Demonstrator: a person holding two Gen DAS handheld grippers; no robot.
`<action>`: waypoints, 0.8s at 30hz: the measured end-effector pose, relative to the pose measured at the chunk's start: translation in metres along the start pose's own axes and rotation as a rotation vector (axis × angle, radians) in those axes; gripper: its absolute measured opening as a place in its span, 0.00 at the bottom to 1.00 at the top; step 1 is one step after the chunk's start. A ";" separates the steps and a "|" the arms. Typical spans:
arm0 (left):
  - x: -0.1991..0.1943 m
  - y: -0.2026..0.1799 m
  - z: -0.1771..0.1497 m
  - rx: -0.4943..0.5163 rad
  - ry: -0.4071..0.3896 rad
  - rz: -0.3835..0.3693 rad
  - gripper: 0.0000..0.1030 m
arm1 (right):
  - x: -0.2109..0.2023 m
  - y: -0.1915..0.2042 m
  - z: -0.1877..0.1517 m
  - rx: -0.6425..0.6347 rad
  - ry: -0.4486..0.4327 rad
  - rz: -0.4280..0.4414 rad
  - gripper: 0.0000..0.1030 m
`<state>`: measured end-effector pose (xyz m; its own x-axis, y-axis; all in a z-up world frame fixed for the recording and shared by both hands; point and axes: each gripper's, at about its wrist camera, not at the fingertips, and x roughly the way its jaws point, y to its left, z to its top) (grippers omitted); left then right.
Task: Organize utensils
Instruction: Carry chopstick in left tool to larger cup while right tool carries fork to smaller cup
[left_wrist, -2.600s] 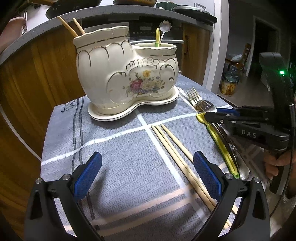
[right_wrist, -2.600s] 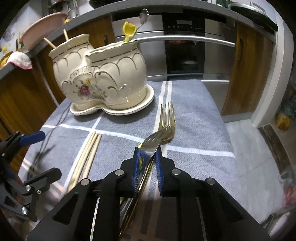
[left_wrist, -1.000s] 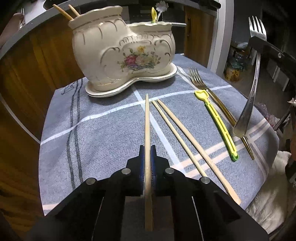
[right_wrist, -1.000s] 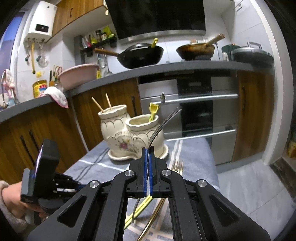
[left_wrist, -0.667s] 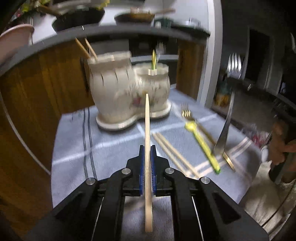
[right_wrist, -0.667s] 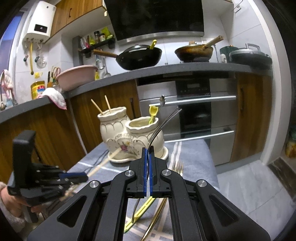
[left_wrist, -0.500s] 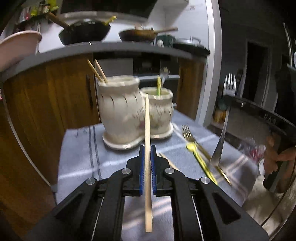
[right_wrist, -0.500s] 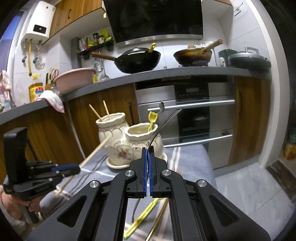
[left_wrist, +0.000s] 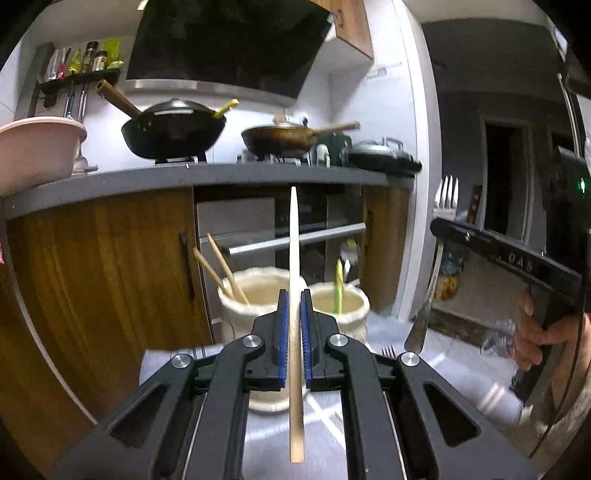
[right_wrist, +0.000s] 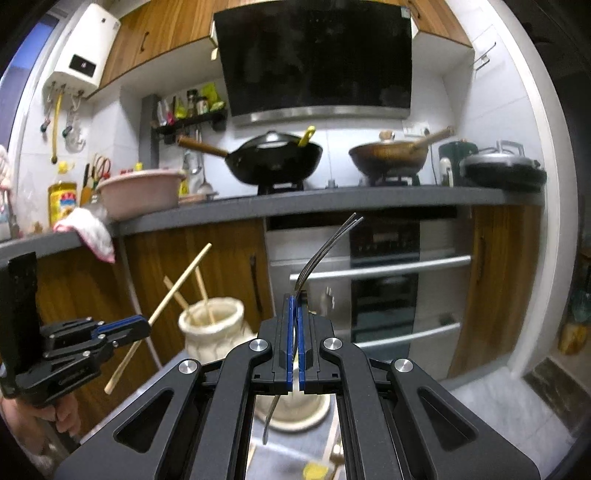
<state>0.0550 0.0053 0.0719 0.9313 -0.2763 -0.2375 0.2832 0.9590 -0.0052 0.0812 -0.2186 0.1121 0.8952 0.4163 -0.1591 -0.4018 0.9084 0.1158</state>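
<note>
In the left wrist view my left gripper (left_wrist: 293, 306) is shut on a pale wooden chopstick (left_wrist: 293, 236) that points up and away, above the cream ceramic two-pot holder (left_wrist: 255, 295). The holder's left pot has two chopsticks (left_wrist: 221, 269), and its right pot (left_wrist: 351, 301) has a yellow utensil (left_wrist: 338, 284). At the right, a hand carries my right gripper (left_wrist: 437, 227), shut on a silver fork (left_wrist: 430, 288) with tines up. In the right wrist view the right gripper (right_wrist: 295, 306) clamps the fork (right_wrist: 325, 243), with the holder (right_wrist: 210, 325) below left and the left gripper (right_wrist: 144, 325) beside it.
The holder stands on a grey checked cloth (left_wrist: 166, 363), where a gold fork (left_wrist: 388, 349) lies. Behind are wooden cabinets (left_wrist: 99, 280), an oven (right_wrist: 384, 280), and a grey counter (right_wrist: 332, 199) with a black wok (right_wrist: 273, 158), a pan (right_wrist: 388, 155) and a pink basin (right_wrist: 140, 192).
Both grippers have risen from the cloth and tilted up. The chopstick came up off the cloth in the left gripper, and the holder now sits lower in both views. Both grips are unchanged.
</note>
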 end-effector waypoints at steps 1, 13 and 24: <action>0.004 0.005 0.007 -0.011 -0.021 -0.002 0.06 | 0.004 -0.002 0.005 0.008 -0.017 -0.004 0.03; 0.063 0.035 0.049 -0.151 -0.101 -0.080 0.06 | 0.046 -0.009 0.028 0.026 -0.091 -0.026 0.03; 0.101 0.047 0.045 -0.185 -0.141 -0.071 0.06 | 0.076 -0.016 0.011 0.030 -0.061 -0.032 0.03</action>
<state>0.1727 0.0198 0.0915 0.9368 -0.3373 -0.0927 0.3146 0.9283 -0.1980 0.1573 -0.2018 0.1088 0.9181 0.3827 -0.1035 -0.3674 0.9194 0.1407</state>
